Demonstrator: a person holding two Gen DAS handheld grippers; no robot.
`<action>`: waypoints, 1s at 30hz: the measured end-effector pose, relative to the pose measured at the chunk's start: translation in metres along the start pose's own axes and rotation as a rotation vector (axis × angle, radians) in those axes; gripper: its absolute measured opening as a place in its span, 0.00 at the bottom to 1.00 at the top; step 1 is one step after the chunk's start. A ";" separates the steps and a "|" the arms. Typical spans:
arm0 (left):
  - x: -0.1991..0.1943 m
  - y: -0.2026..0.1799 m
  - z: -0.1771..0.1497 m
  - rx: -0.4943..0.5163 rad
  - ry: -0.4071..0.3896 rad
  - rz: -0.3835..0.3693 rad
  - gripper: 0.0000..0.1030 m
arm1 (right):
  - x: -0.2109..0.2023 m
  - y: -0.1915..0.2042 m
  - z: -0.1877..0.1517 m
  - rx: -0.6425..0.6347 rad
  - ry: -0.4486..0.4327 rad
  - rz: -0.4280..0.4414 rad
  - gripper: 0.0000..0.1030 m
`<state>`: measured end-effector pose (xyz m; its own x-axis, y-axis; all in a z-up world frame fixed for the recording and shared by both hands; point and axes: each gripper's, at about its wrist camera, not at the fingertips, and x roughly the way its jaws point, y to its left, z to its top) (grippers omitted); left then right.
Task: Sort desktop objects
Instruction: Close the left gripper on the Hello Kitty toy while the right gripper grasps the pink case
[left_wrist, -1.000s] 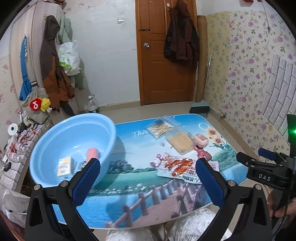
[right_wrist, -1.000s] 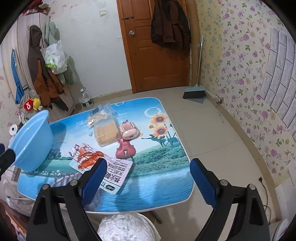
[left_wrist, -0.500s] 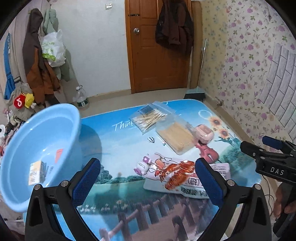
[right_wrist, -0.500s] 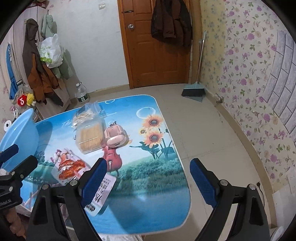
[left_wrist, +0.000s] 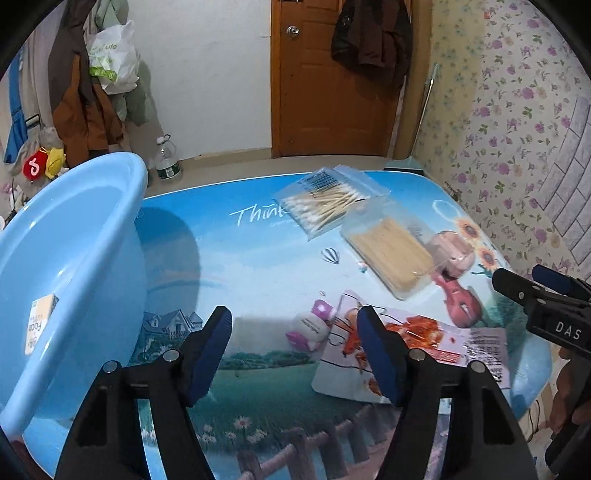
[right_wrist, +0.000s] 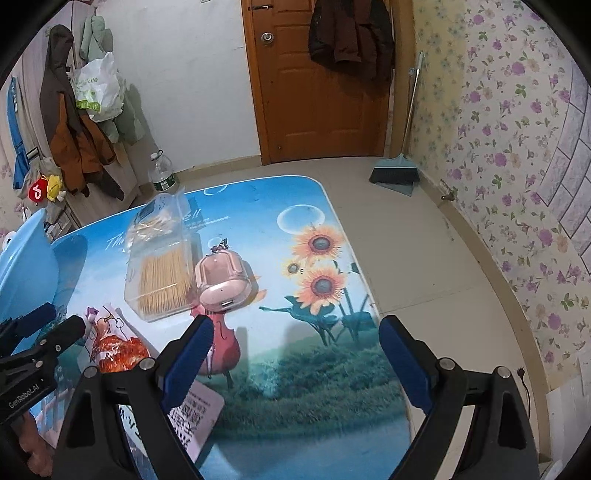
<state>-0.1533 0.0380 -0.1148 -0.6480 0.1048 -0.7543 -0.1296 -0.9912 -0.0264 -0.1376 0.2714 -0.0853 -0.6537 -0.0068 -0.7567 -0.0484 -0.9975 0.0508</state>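
Our left claw (left_wrist: 293, 343) has just been narrowing, though its pads are apart and clear of the small white-and-pink packet (left_wrist: 308, 326) on the tabletop (left_wrist: 258, 258) between them. It looks light and soft, probably slippery wrapping, so we should pinch across its middle. The right claw (right_wrist: 295, 354) hangs open, holding nothing, near the pink case (right_wrist: 221, 284).

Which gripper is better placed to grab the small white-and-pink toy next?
Left. The left gripper has the small white-and-pink toy in line between its jaws, which have just been closing, not yet on it. The right gripper frames only bare printed tabletop, beside the pink earbud case.
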 end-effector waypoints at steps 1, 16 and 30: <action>0.003 0.001 0.001 -0.001 0.003 0.005 0.66 | 0.003 0.003 0.001 -0.008 0.003 0.002 0.90; 0.025 0.015 -0.001 0.012 0.063 0.019 0.47 | 0.031 0.031 0.017 -0.130 0.004 -0.016 0.90; 0.028 0.015 0.002 0.024 0.056 0.012 0.49 | 0.047 0.038 0.016 -0.150 0.034 -0.005 0.90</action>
<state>-0.1753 0.0263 -0.1349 -0.6065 0.0881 -0.7902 -0.1409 -0.9900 -0.0022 -0.1820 0.2345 -0.1083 -0.6278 -0.0017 -0.7784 0.0634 -0.9968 -0.0489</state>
